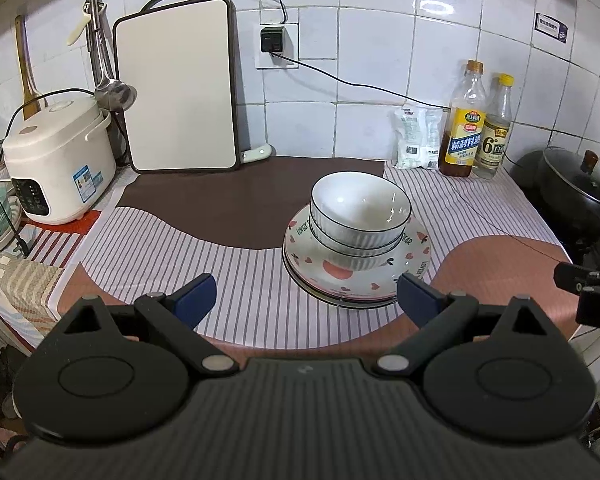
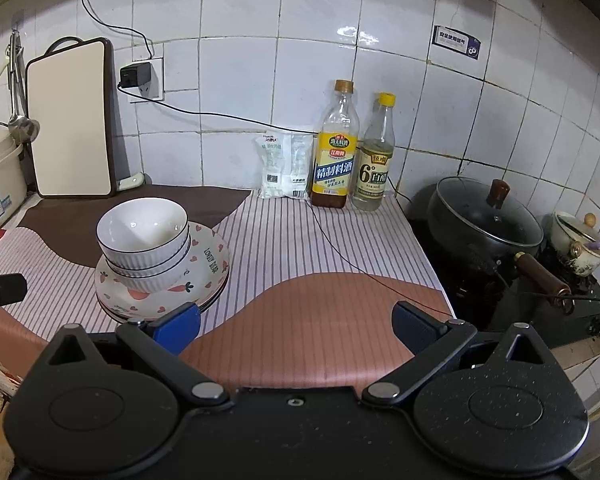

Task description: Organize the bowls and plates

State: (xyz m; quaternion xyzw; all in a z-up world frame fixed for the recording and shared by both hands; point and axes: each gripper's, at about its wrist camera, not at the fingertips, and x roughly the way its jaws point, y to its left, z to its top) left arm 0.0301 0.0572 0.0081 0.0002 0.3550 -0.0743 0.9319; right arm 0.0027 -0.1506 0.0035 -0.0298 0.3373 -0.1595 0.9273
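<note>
1. Location: three white ribbed bowls (image 1: 360, 220) sit nested, upright, on a stack of patterned plates (image 1: 340, 280), on the striped mat (image 1: 148, 256) over the counter, in front of the tiled wall. The stack lies ahead of the left gripper (image 1: 306, 294) and to the left of the right gripper (image 2: 296, 324).
2. Tool state: both grippers have their fingers spread wide with nothing between them. Neither touches the dishes; the right gripper's left finger (image 2: 176, 326) sits just beside the plate rims.
3. Handling, judged: glazed ceramic, so stiff, breakable and slippery. The whole stack is likely heavy; a single bowl is light.
4. Where to grip, judged: pinch the top bowl's wall at the rim, one finger inside and one outside. Take plates at the edge, lifting the rim slightly first. Nested bowls may stick together and lift as one.
5. Contents: the top bowl is empty; the lower bowls' insides are hidden. The plates hold only the bowls.
6. Nearby containers: two bottles (image 2: 334, 152), the brown one roughly a third full; a lidded pan (image 2: 484, 216), contents unseen.
</note>
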